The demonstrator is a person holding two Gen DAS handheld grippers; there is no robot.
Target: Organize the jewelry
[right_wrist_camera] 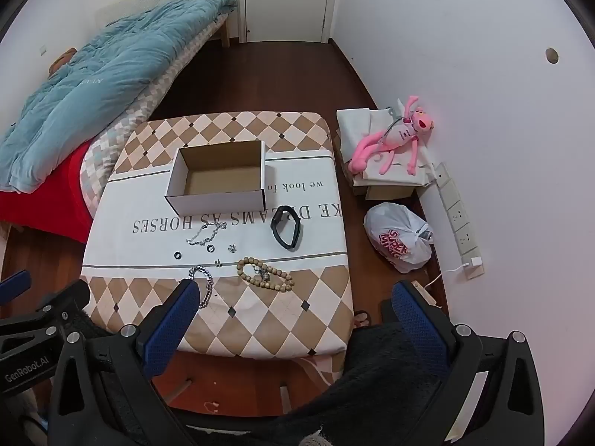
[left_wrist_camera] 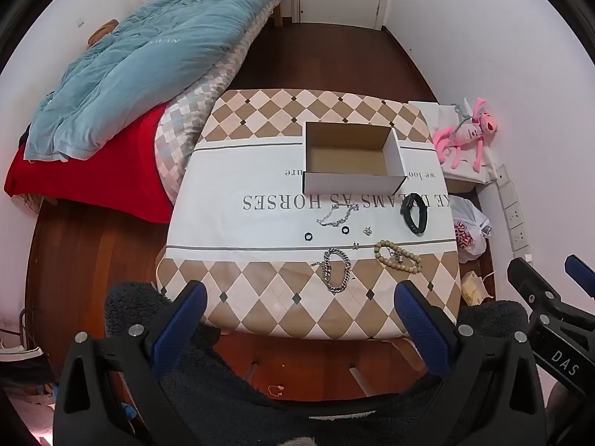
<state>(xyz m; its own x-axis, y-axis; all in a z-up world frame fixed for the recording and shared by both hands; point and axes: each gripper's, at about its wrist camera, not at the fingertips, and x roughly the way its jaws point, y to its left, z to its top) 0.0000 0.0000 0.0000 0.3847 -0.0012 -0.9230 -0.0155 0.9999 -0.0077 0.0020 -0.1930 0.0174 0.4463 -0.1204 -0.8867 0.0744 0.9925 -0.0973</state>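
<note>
An empty open cardboard box [left_wrist_camera: 353,156] [right_wrist_camera: 219,176] stands mid-table. In front of it lie a black wristband [left_wrist_camera: 414,212] [right_wrist_camera: 286,226], a thin silver chain [left_wrist_camera: 338,215] [right_wrist_camera: 206,235], two small black rings [left_wrist_camera: 308,237] [left_wrist_camera: 345,230], a small silver earring [left_wrist_camera: 367,230], a heavy silver link bracelet [left_wrist_camera: 336,269] [right_wrist_camera: 203,282] and a wooden bead bracelet [left_wrist_camera: 398,255] [right_wrist_camera: 264,274]. My left gripper [left_wrist_camera: 301,301] is open and empty, held above the table's near edge. My right gripper [right_wrist_camera: 293,297] is open and empty, near the table's front right corner.
The table [left_wrist_camera: 260,193] wears a white and tan diamond cloth. A bed with a blue quilt [left_wrist_camera: 148,59] lies left. A pink plush toy [right_wrist_camera: 394,137] on boxes and a white plastic bag [right_wrist_camera: 399,238] sit right, by the wall. Wooden floor beyond.
</note>
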